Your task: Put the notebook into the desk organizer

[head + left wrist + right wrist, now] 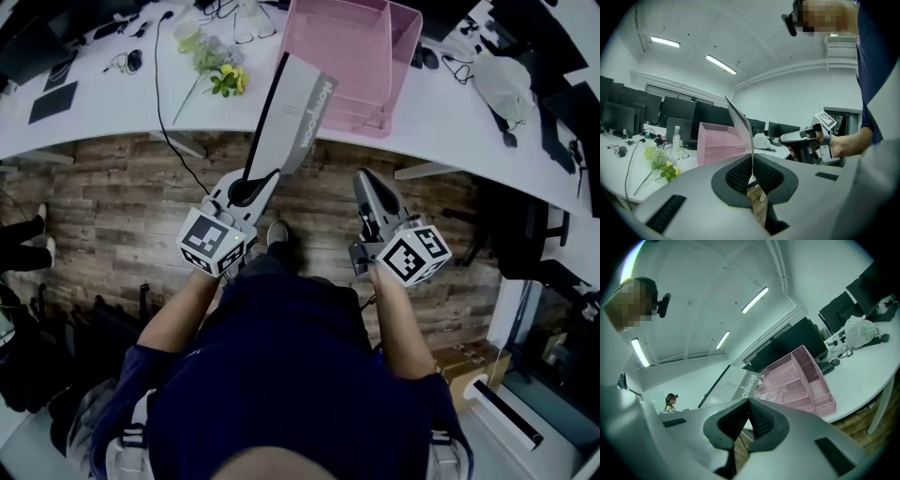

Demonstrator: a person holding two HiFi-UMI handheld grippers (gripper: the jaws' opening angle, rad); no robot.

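- The left gripper (752,174) is clamped on the lower edge of the notebook (296,111). Its jaws are drawn nearly together, with only the thin grey book between the pads.
- The notebook is up in the air at the upper centre of the head view. It rises from the jaws and leans toward the top of the frame.
- Its far end reaches over the edge of the white desk (103,108) and up to the left wall of the pink desk organizer (405,37). Whether the two touch cannot be told.
- The right gripper (749,414) has its jaws closed on each other and holds nothing. In the head view it sits right of centre over the wooden floor (112,202), short of the desk edge and beside the left gripper.
- The desk organizer stands on the desk at the top centre of the head view, and no book shows in its compartments.
- As I judge it, the pickup is done and the carry is near its end.
- What is left is to bring the notebook over a compartment, lower it in and let go.
- The flowers (221,73) lie at the upper left, clear of that route.
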